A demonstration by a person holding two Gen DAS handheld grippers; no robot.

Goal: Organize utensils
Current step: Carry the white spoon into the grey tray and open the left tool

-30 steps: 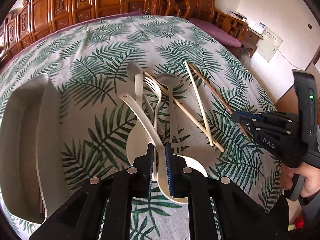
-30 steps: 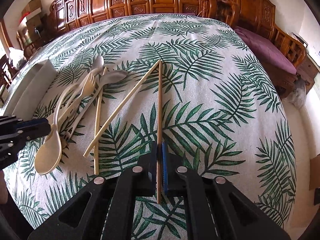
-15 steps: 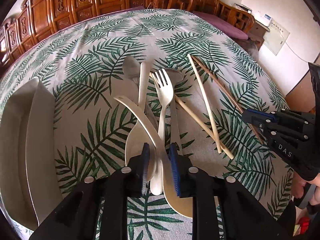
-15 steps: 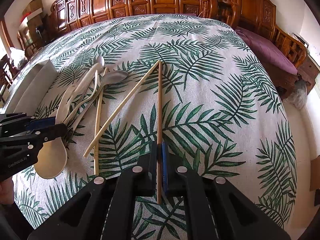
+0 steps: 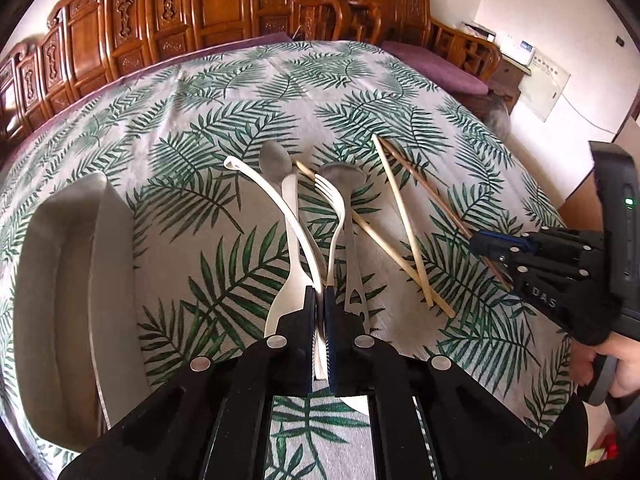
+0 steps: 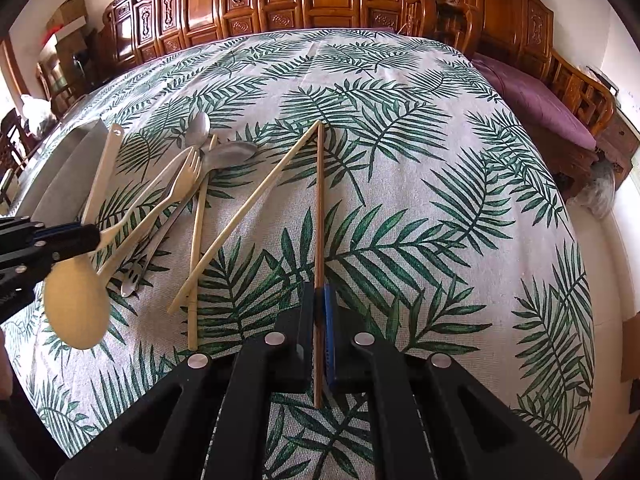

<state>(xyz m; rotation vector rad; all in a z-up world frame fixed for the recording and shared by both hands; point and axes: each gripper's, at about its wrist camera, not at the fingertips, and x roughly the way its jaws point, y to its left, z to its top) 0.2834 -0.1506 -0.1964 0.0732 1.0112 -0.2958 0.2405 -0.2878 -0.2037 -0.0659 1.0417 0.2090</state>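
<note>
My left gripper [image 5: 319, 300] is shut on the handle of a cream plastic spoon [image 5: 276, 204], lifted above the cloth; its bowl [image 6: 76, 308] hangs free in the right wrist view. Under it lie a cream fork [image 5: 334, 204], another cream spoon [image 5: 290, 248] and two metal spoons [image 5: 344, 176]. My right gripper [image 6: 319, 300] is shut on a brown chopstick [image 6: 319, 200] that lies along the cloth. Two pale chopsticks [image 6: 248, 216] lie crossed between the grippers. The right gripper also shows in the left wrist view [image 5: 484, 242].
A grey divided tray [image 5: 60, 280] stands at the left of the leaf-print tablecloth [image 6: 440, 160]. Carved wooden chairs [image 5: 200, 20] ring the far side, with a purple cushion [image 6: 540, 100] at the right.
My left gripper closed on the cream spoon's handle and lifted it; the spoon's bowl now hangs off the cloth. The right gripper has kept still on the brown chopstick.
</note>
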